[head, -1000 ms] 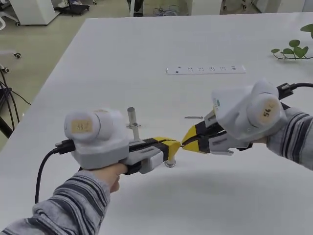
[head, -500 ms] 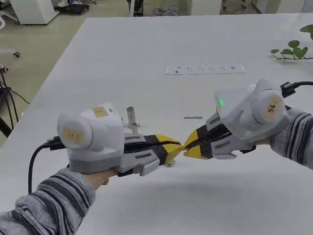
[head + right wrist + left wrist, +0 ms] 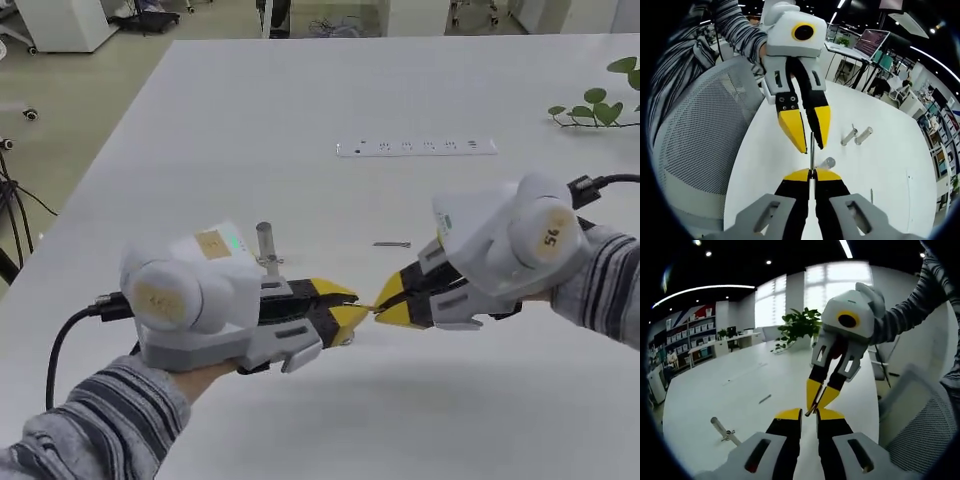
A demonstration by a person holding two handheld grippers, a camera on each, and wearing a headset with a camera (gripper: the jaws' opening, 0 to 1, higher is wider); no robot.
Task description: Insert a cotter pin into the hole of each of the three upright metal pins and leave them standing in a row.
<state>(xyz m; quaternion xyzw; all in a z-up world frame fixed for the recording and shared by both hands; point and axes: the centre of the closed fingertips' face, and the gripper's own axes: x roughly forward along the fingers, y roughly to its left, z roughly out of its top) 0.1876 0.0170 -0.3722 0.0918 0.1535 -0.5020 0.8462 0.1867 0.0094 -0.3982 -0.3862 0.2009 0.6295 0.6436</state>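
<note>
My right gripper (image 3: 811, 174) is shut on a thin cotter pin (image 3: 811, 150), which points at the left gripper's fingers (image 3: 795, 131). My left gripper (image 3: 810, 414) is open, and the cotter pin's tip lies between its yellow tips. The two grippers meet tip to tip, the left gripper (image 3: 345, 305) facing the right gripper (image 3: 388, 304). An upright metal pin (image 3: 266, 243) with a cotter pin through it stands behind the left gripper. Two metal pins (image 3: 850, 135) (image 3: 863, 135) stand side by side, and a third metal pin (image 3: 827, 162) is just below the tips.
A loose cotter pin (image 3: 392, 243) lies on the white table (image 3: 250, 120). A white power strip (image 3: 417, 147) lies further back. Plant leaves (image 3: 590, 105) reach in at the far right edge. A mesh office chair (image 3: 705, 140) stands beside the table.
Both grippers have sunk slightly and the left one has rolled over, its label turning to the side. Their tips stay together with the cotter pin between them.
</note>
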